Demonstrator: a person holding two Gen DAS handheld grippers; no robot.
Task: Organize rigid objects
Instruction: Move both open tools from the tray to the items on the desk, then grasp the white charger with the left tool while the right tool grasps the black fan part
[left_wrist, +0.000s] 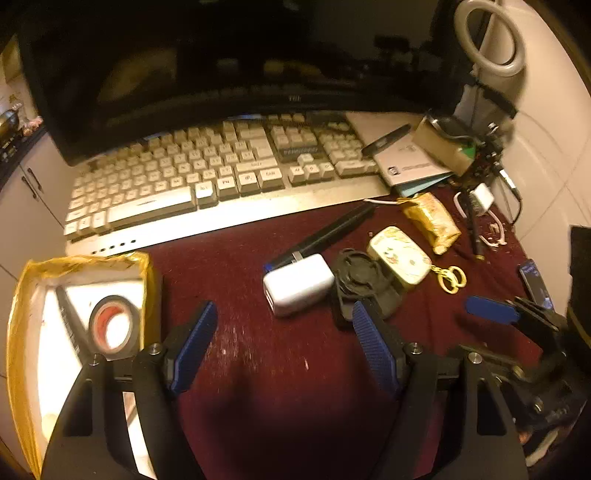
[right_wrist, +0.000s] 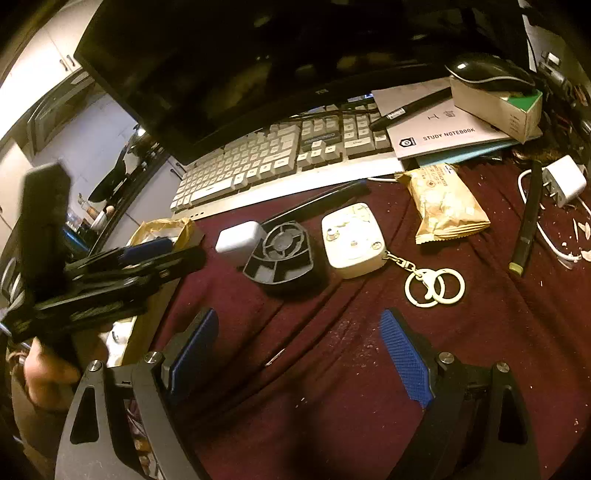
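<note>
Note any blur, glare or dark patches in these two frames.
Left wrist view: the box interior is blown out white around the tape roll, the monitor is nearly black, and the far right is smeared. Right wrist view: the left gripper is blurred; the notebook print reads sharp.

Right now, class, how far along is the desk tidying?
Done: a tape roll lies in the yellow-edged box. In hand: nothing; both tongs, left and right, are open. Left: white charger, black fan part, cream keychain case, snack packet.

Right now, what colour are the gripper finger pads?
Blue, ribbed pads on black fingers; the right wrist view shows them best.
</note>
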